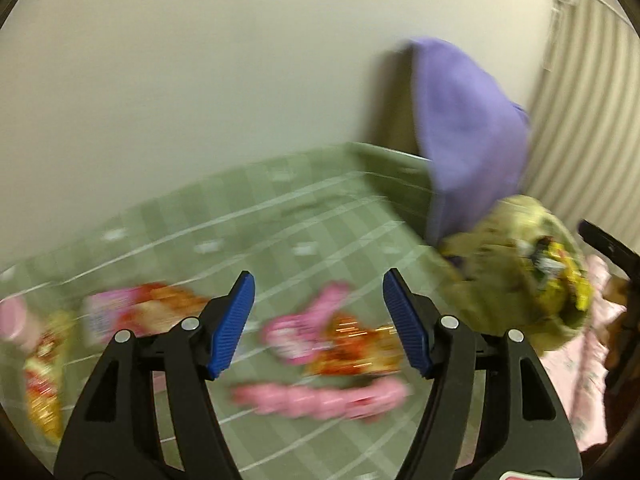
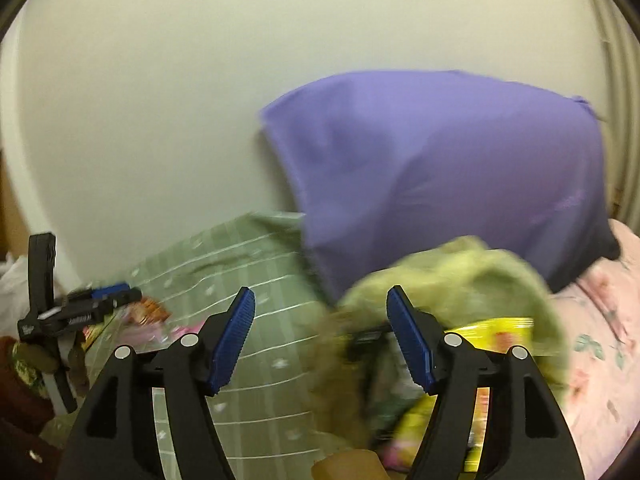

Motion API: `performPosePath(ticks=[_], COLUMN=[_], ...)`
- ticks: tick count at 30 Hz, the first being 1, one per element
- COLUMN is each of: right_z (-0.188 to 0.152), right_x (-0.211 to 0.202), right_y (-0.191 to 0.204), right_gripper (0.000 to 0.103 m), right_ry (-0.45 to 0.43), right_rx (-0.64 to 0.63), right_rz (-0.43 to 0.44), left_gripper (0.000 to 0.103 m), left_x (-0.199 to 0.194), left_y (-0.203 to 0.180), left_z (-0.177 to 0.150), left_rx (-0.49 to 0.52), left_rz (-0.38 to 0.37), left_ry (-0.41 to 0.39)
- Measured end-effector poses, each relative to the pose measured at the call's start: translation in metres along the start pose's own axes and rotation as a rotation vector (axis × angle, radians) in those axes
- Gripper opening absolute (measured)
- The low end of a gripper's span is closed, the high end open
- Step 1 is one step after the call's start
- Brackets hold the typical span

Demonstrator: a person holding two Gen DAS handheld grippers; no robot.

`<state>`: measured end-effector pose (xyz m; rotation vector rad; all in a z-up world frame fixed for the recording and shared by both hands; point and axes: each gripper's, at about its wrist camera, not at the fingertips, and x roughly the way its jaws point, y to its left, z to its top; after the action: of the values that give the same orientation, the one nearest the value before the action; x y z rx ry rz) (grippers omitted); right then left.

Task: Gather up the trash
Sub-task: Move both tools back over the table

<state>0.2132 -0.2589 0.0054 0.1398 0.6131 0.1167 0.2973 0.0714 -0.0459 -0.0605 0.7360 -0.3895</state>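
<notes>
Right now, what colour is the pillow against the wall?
Purple pillow, plain; clearest in the right wrist view.

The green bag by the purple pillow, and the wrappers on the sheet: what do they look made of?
Green bag: thin translucent plastic film, judging by its crumpled folds and the yellow packet showing inside; blur leaves this open. Wrappers: glossy printed plastic or foil, with bright glints on the orange one. Purple pillow: matte woven fabric, softly creased.

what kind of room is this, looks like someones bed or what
Most likely a bedroom, seen across a bed. A purple pillow leans against the plain wall, a green checked bedsheet covers the surface, and a pink floral quilt lies beside it. Snack wrappers litter the sheet.
</notes>
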Motion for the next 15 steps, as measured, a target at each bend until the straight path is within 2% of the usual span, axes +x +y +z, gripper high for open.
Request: performPosePath(ticks=[4, 8, 15], right_z=[-0.005, -0.011, -0.03], right_x=[0.021, 0.046, 0.1], right_y=[0.041, 0.068, 0.108], right_gripper=[0.065, 0.065, 0.065], right_ry=[0.066, 0.124, 0.222], right_rx=[-0.125, -0.174, -0.218], right_rz=[0.038, 0.134, 0.262], left_gripper=[0.063, 0.063, 0.064], left_x=[-0.021, -0.042, -0.057], left_y=[0.053, 0.089, 0.101], left_z=[-0.017, -0.034, -0.056], left_rx=[-0.116, -0.193, -0.206], left_rz=[0.13, 0.239, 0.276], left_ry=[-0.013, -0.03, -0.011])
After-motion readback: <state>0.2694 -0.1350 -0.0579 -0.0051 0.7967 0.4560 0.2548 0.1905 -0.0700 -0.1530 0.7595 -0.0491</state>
